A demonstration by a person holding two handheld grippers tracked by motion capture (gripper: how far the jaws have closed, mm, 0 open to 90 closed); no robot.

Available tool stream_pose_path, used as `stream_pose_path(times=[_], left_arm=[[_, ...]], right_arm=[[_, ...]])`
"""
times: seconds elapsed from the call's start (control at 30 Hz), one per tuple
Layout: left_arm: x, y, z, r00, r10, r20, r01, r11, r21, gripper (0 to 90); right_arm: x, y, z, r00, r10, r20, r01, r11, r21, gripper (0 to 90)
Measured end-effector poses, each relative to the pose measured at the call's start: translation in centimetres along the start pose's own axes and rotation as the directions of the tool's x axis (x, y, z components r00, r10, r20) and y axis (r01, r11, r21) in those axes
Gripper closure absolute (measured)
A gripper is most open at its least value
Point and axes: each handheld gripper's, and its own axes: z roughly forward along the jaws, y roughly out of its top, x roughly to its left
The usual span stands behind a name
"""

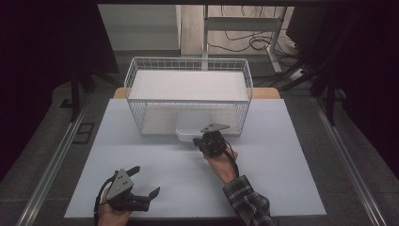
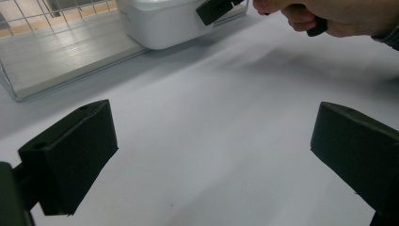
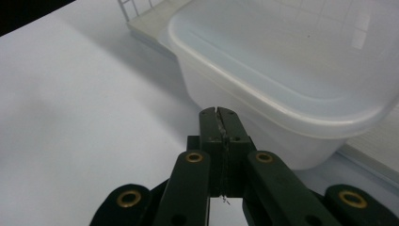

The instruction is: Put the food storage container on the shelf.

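Pale table (image 1: pixel 155 155), dim room. Right gripper (image 1: pixel 207 140) jaws pressed together against white container (image 1: pixel 188 133); left gripper (image 1: pixel 141 186) spread wide, empty.

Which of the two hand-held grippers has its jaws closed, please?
The right hand-held gripper, beside the white tub at the wire basket; the left one stands wide open.

Place: looked like a lab or recording room.
Signs: dark curtains (image 1: pixel 42 52) hung at both sides; loose cables (image 1: pixel 244 42) lay on the floor behind a metal desk frame (image 1: pixel 277 37); pale surface (image 1: pixel 141 169) stood on rails.
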Motion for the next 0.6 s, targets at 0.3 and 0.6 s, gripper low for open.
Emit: stream_pose_path(times=[0.3, 0.6], left_arm=[[0.0, -0.2, 0.4, 1.0000, 0.004, 0.003, -0.004, 0.9996, 0.027, 0.2], [-0.1, -0.1, 0.4, 0.9998, 0.017, -0.005, -0.017, 0.9996, 0.024, 0.3]], right_arm=[[-0.6, 0.7, 1.2, 0.9996, 0.003, 0.028, -0.003, 1.000, 0.001, 89.2], [-1.4, 1.8, 2.1, 0.9990, -0.005, 0.045, 0.005, 1.000, 0.011, 89.2]])
